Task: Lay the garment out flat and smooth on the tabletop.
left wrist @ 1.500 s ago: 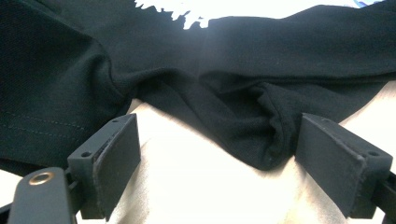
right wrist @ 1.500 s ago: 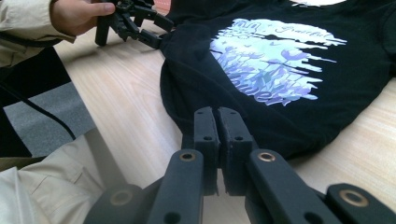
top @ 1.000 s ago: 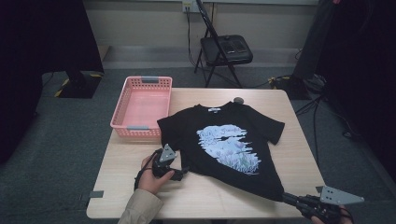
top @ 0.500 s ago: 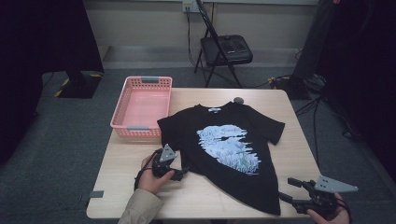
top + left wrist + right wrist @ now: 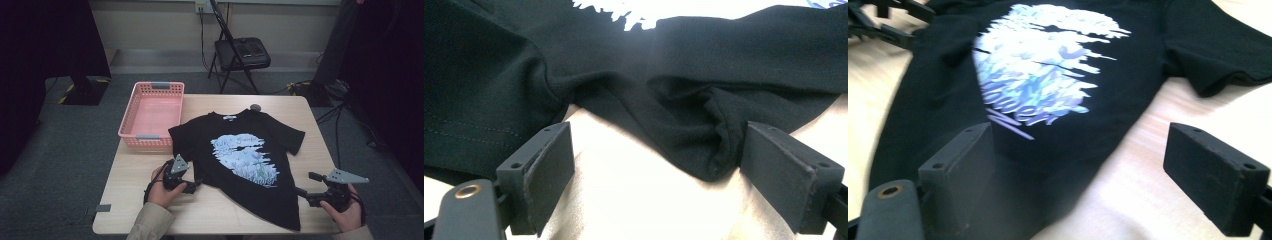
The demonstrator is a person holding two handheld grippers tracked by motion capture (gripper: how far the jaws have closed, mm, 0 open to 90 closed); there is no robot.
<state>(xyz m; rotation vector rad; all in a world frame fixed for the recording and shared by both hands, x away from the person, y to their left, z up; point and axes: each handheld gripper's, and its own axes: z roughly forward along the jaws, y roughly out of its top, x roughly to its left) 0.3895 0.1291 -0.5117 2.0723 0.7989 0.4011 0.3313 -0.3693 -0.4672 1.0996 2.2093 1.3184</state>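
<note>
A black T-shirt with a blue and white print lies spread face up on the wooden table. My left gripper rests at the shirt's left side. In the left gripper view it is open, and a bunched fold of black cloth lies between its jaws, close to the right pad. My right gripper is at the shirt's lower right edge. Its jaws have just been opening, and in the right gripper view it stands wide over the hem with nothing pressed between the pads.
A pink plastic basket stands at the table's far left corner, next to the shirt's sleeve. A small dark round object lies by the collar. A folding chair stands behind the table. Bare tabletop shows along the near edge.
My right gripper has moved away from the table's near edge, up along the shirt's right side, and its jaws have opened. The left hand has stayed put.
</note>
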